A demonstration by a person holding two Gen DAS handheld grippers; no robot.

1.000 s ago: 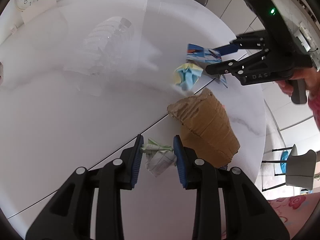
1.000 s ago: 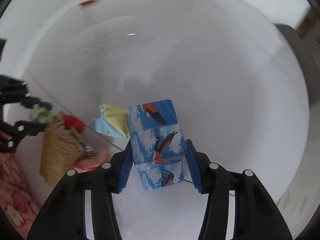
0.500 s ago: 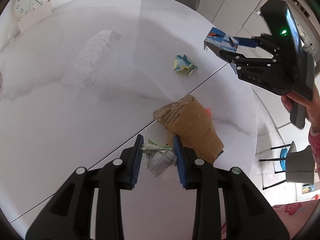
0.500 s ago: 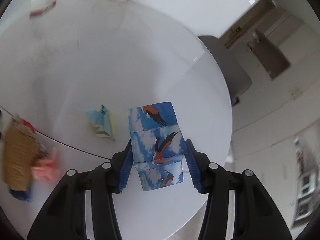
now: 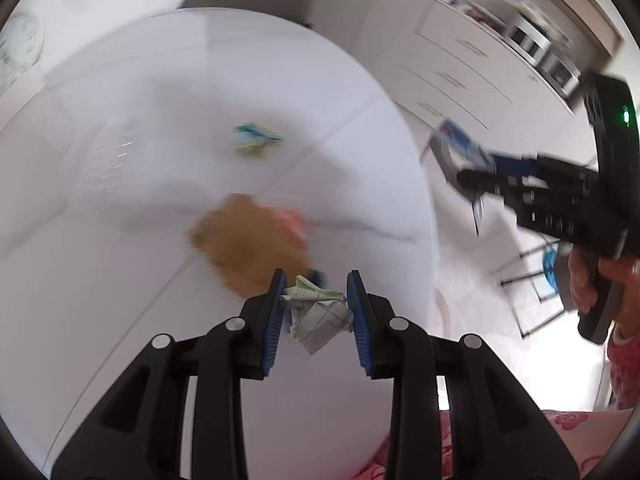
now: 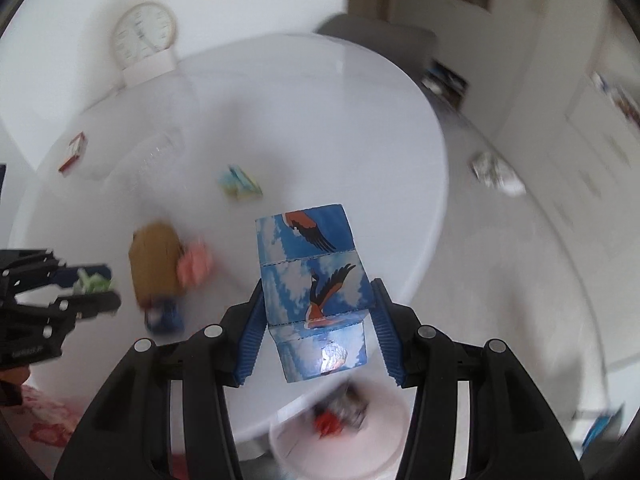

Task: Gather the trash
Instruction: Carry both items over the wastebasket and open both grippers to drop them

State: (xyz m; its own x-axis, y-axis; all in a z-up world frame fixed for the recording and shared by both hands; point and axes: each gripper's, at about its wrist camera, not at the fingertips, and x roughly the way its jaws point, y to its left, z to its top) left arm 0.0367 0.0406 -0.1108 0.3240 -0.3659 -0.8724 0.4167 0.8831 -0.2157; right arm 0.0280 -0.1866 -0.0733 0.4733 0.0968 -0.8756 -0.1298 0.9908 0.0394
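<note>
My left gripper [image 5: 316,300] is shut on a crumpled white and green paper [image 5: 318,316], held above the round white table [image 5: 120,280]. My right gripper [image 6: 318,308] is shut on a blue carton with bird pictures [image 6: 316,292]; it hangs over the table's near edge, above a pale bin [image 6: 340,436] that holds red and dark scraps. In the left wrist view the right gripper [image 5: 452,168] is off the table's right side with the blue carton [image 5: 460,144] in it. On the table lie a brown cardboard piece [image 5: 248,244], a pink wad [image 6: 194,262] and a blue and yellow paper wad [image 5: 254,140].
A crushed clear plastic bottle [image 6: 156,152] and a small red and white box [image 6: 74,152] lie toward the table's far side, near a white clock [image 6: 144,36]. A grey chair [image 5: 248,0] stands behind the table. White cabinets [image 5: 460,72] line the right wall.
Both grippers have risen and swung toward the table's edge with their loads. The right one has rolled, and the bin has come into sight beneath it.
</note>
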